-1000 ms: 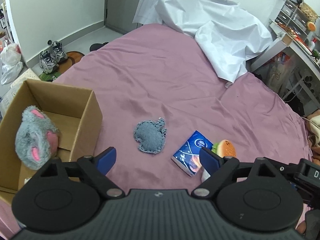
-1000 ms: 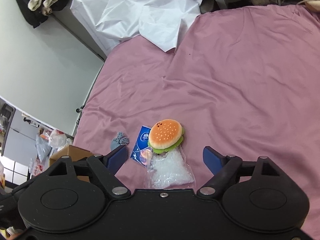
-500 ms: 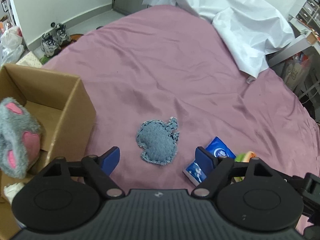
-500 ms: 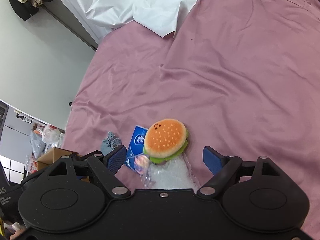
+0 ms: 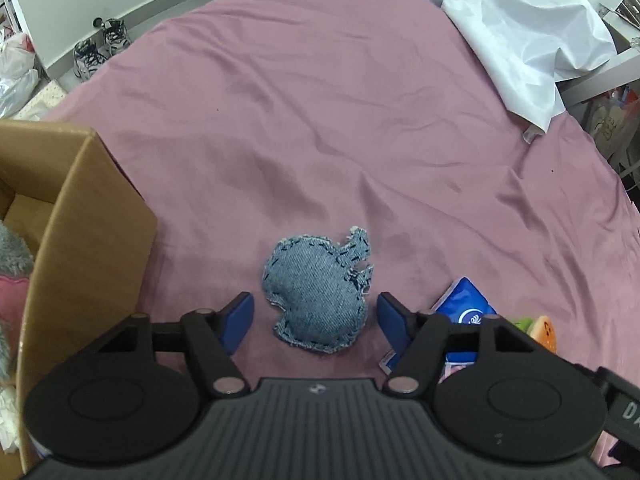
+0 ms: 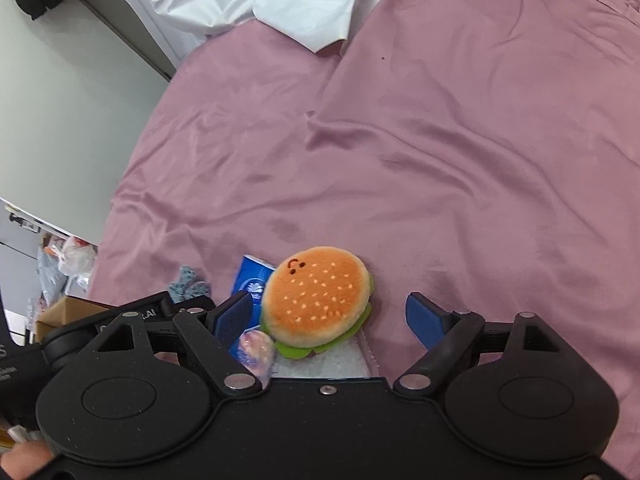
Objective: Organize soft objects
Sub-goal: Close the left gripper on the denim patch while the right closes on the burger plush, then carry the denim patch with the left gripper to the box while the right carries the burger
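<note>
A denim apple-shaped cushion [image 5: 316, 300] lies flat on the pink bedsheet [image 5: 320, 120]. My left gripper [image 5: 315, 316] straddles it with its jaws closing; the blue pads stand clear of its edges on both sides. A plush hamburger [image 6: 316, 298] rests on a clear plastic bag [image 6: 320, 362]. Around the burger hangs my right gripper [image 6: 332, 314], open, with the left pad close to the bun and the right pad well apart. A blue tissue pack [image 5: 464, 316] lies between the two toys. The denim cushion [image 6: 188, 282] shows small in the right wrist view.
A cardboard box [image 5: 84, 220] stands at the left on the bed with a grey and pink plush [image 5: 12, 264] inside. A white sheet [image 5: 516, 28] is bunched at the far side. Shoes [image 5: 96, 50] and bags sit on the floor beyond the bed edge.
Both grippers have come down closer to the bed. The left jaws have narrowed around the denim cushion. The burger now sits between the right gripper's pads.
</note>
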`<state>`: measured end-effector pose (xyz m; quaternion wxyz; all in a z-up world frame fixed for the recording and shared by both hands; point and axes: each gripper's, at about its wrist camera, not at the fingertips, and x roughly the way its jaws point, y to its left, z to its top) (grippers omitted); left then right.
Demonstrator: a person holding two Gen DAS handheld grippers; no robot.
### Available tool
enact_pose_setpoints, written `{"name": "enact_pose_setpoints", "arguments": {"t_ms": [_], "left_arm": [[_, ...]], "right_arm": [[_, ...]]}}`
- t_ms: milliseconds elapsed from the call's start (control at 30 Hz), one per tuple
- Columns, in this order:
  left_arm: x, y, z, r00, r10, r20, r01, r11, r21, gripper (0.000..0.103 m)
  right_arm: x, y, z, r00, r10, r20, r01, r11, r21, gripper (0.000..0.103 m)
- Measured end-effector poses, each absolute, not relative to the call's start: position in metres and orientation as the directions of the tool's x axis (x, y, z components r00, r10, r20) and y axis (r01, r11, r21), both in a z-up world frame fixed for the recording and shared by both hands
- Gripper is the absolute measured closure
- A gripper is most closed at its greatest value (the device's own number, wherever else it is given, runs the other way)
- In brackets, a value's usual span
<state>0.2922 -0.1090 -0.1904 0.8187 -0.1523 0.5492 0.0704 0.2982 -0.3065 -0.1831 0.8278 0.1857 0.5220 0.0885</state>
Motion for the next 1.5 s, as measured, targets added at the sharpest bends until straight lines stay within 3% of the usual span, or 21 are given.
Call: {"name": "enact_pose_setpoints", "arguments": {"t_ms": [100,167,200,300,1500], "left_arm": [[0.292,-0.108,-0.191,0.383,-0.042,-0.923,-0.281,0.947,-0.159,0.053],[0.291,-0.106,-0.191,0.385,-0.039,-0.922,-0.283,0.946,-0.158,0.06],[0.29,-0.105,-0.19,0.387,-0.041,-0.921,-0.282,0.946,-0.16,0.064],[0.287,-0.105,-0.187,0.393,-0.044,-0.919,-0.274,0.948,-0.163,0.069],[0.216,-0.103,-0.105,0.547,0.043,-0.836,-0.285,0.948,-0.138,0.071]], "right_arm": [[0.298,-0.303,-0.185,0.448,0.327,-0.832,0.036,0.923,0.383,0.025],[0.298,-0.301,-0.184,0.452,0.324,-0.831,0.023,0.927,0.375,0.038],[0.297,-0.301,-0.184,0.449,0.327,-0.831,0.022,0.926,0.377,0.051],[0.296,-0.301,-0.183,0.449,0.327,-0.832,0.013,0.928,0.371,0.054],[0.256,-0.302,-0.118,0.59,0.427,-0.685,-0.163,0.894,0.417,0.056]]}}
